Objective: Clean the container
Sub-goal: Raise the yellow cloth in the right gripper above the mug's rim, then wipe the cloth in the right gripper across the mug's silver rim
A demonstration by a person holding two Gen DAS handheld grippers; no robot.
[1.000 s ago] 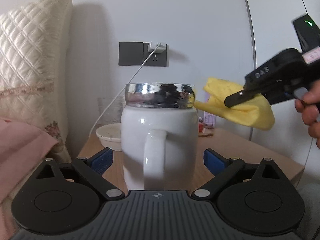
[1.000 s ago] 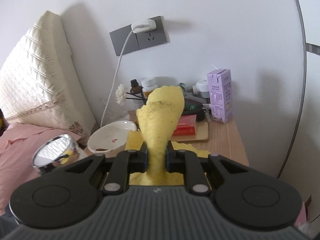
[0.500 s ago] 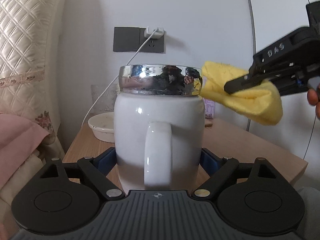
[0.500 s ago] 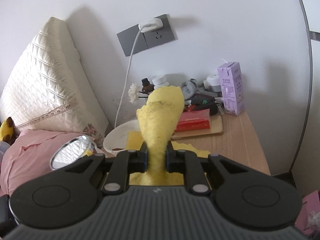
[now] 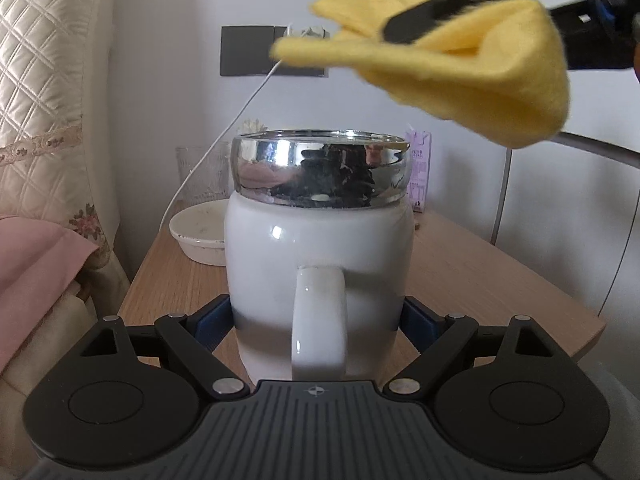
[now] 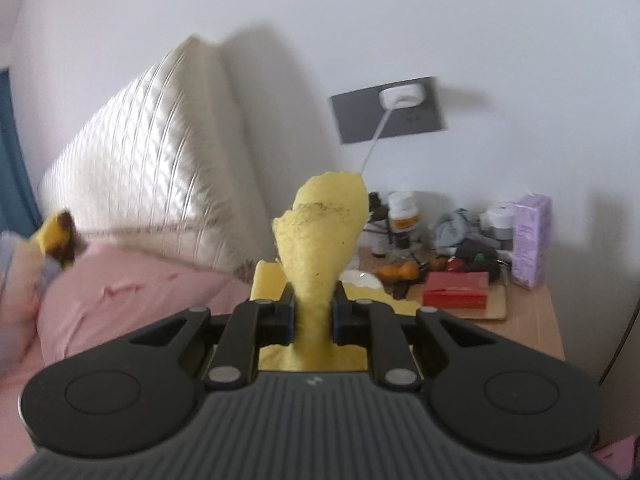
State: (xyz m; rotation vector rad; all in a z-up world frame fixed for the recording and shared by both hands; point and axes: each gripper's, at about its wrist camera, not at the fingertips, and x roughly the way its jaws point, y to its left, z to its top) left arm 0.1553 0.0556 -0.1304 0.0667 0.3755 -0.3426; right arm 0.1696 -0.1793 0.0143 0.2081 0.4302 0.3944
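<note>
A white mug with a shiny steel rim and its handle facing the camera sits between the blue pads of my left gripper, which is shut on its body. My right gripper is shut on a folded yellow cloth. In the left wrist view the yellow cloth hangs above and to the right of the mug's rim, apart from it. The mug does not show in the right wrist view.
A wooden bedside table holds a white dish, a purple carton, a red box and several bottles. A quilted pillow and pink bedding lie left. A charger cable hangs from a wall socket.
My right gripper has carried the yellow cloth up and leftward, from beside the mug's rim to above it. My left gripper closed on the mug a second ago and still holds it.
</note>
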